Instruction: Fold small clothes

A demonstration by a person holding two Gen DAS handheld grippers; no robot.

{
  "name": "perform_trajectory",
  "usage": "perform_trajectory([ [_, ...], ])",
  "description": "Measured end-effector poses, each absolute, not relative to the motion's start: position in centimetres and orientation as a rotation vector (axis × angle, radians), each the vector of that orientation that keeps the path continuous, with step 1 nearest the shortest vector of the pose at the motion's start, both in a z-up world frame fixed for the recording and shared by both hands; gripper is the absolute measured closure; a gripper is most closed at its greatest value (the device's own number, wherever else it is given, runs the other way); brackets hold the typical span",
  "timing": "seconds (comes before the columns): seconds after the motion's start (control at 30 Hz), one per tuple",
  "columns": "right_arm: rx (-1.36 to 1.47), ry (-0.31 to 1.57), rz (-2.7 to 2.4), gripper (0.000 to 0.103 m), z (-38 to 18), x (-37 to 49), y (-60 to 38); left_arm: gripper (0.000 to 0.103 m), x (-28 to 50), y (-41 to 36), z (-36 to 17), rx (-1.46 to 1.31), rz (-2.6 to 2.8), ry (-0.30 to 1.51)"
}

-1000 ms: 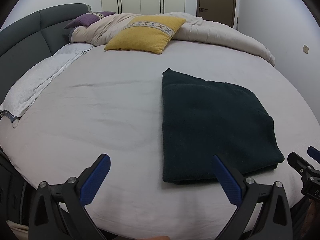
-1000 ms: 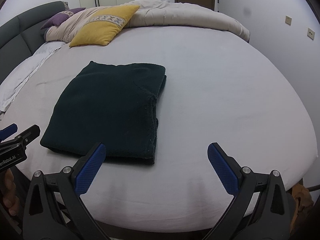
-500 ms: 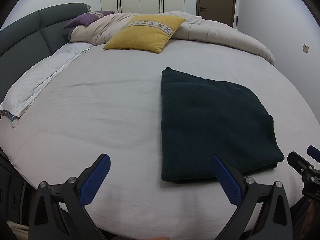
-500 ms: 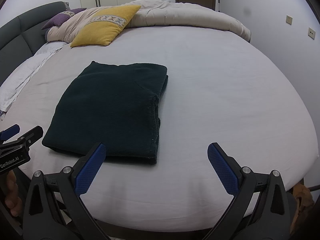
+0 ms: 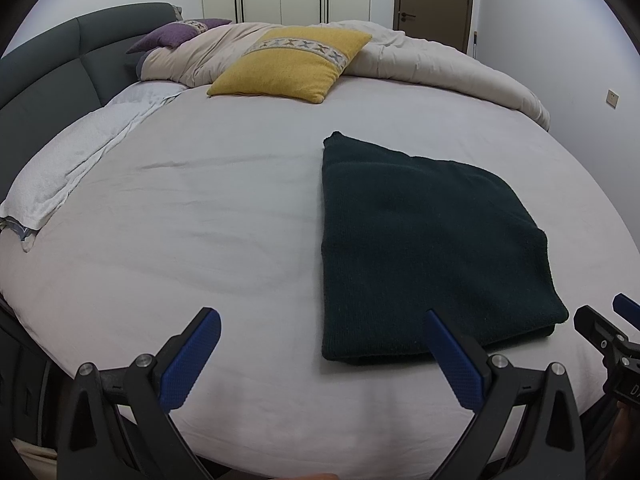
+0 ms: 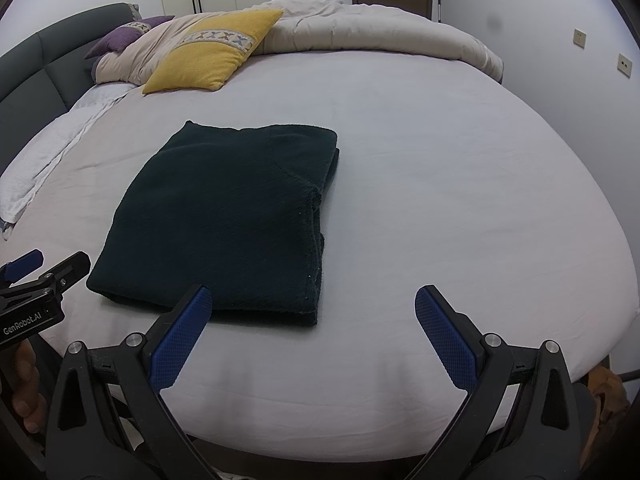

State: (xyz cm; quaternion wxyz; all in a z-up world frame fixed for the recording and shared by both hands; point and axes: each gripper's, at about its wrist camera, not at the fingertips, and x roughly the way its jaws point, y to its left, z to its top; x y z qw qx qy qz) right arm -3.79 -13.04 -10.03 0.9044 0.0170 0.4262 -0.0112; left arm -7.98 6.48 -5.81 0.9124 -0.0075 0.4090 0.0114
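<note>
While both claws hang spread and empty at the near edge of the bed (image 5: 208, 216), the folded dark garment (image 6: 232, 216) lies between them: ahead-right of the left claw (image 5: 320, 354), ahead-left of the right claw (image 6: 312, 334). Its long axis runs away from the claws. Neither looks clearly nearer; its near corners sit by each claw's inner finger.

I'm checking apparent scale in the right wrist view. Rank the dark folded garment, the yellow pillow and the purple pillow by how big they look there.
1. dark folded garment, clearly largest, though it also lies nearest the camera.
2. yellow pillow.
3. purple pillow, smallest; partly hidden by the beige duvet, so its true size is unsure.
</note>
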Motion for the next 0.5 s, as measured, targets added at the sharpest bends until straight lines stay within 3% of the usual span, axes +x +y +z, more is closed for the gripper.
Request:
perform_trajectory([
  [0.5,0.037,0.882,-0.02,0.0,-10.08,-3.87,-12.86,0.0,-8.03,6.41,-5.85,-0.017,0.024,0.844],
])
